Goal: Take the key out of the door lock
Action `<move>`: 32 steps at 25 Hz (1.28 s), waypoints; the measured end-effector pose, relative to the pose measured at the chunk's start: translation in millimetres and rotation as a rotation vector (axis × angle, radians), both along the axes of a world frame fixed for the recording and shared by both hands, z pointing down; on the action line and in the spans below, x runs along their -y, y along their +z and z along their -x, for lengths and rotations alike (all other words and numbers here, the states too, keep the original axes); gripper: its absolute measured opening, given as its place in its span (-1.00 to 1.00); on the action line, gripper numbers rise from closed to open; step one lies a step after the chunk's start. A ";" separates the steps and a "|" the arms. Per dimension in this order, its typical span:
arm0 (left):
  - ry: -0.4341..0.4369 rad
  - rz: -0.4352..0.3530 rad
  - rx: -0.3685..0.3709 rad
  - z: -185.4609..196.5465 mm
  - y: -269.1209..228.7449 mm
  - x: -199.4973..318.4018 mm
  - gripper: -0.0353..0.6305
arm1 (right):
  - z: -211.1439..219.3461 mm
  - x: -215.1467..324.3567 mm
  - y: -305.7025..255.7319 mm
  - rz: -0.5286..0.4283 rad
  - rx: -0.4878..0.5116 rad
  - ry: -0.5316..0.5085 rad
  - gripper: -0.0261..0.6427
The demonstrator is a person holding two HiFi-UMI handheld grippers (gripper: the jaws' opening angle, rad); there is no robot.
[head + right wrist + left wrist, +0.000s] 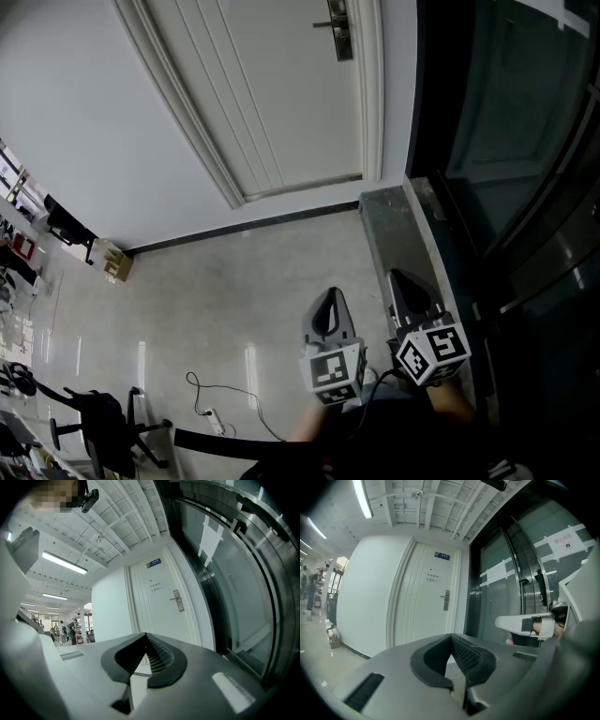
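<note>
A white panelled door (pixel 281 94) stands shut some way ahead. Its metal lock plate with a lever handle (pixel 340 28) is at the top of the head view; it also shows as a small lock plate (pixel 446 600) in the left gripper view and as a lock plate (pixel 177 600) in the right gripper view. A key is too small to make out. My left gripper (pixel 329 298) and right gripper (pixel 401 278) are held low and side by side, far from the door. Both are shut with nothing between their jaws. The right gripper (pixel 525 623) shows in the left gripper view.
A dark glass wall (pixel 506 141) runs along the right, with a grey stone ledge (pixel 394 234) at its foot. On the floor are a cardboard box (pixel 116 261), a power strip with cable (pixel 214 417) and an office chair (pixel 98 422). People stand far off (pixel 70 630).
</note>
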State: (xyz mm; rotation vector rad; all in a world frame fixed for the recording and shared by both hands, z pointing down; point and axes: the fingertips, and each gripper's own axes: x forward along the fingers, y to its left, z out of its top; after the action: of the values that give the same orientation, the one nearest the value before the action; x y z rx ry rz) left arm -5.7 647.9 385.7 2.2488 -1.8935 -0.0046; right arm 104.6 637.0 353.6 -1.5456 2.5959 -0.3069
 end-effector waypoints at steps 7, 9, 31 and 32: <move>-0.024 0.006 0.000 -10.2 1.6 40.9 -0.89 | -8.8 41.4 0.1 -0.011 -0.006 -0.033 -0.92; -0.028 0.008 -0.003 -12.9 3.1 52.7 -0.89 | -11.3 54.5 3.0 -0.004 -0.001 -0.039 -0.92; -0.007 -0.011 0.000 52.5 -3.0 252.1 -0.89 | 49.4 252.1 0.8 -0.014 0.005 -0.011 -0.92; -0.003 -0.011 0.000 57.2 -2.7 262.2 -0.89 | 54.1 261.7 1.4 -0.015 0.007 -0.008 -0.92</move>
State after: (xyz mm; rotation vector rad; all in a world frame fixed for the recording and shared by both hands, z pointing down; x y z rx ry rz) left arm -62.9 385.7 383.0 2.2533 -1.9020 -0.0152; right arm 50.5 375.3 355.0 -1.5277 2.5933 -0.2929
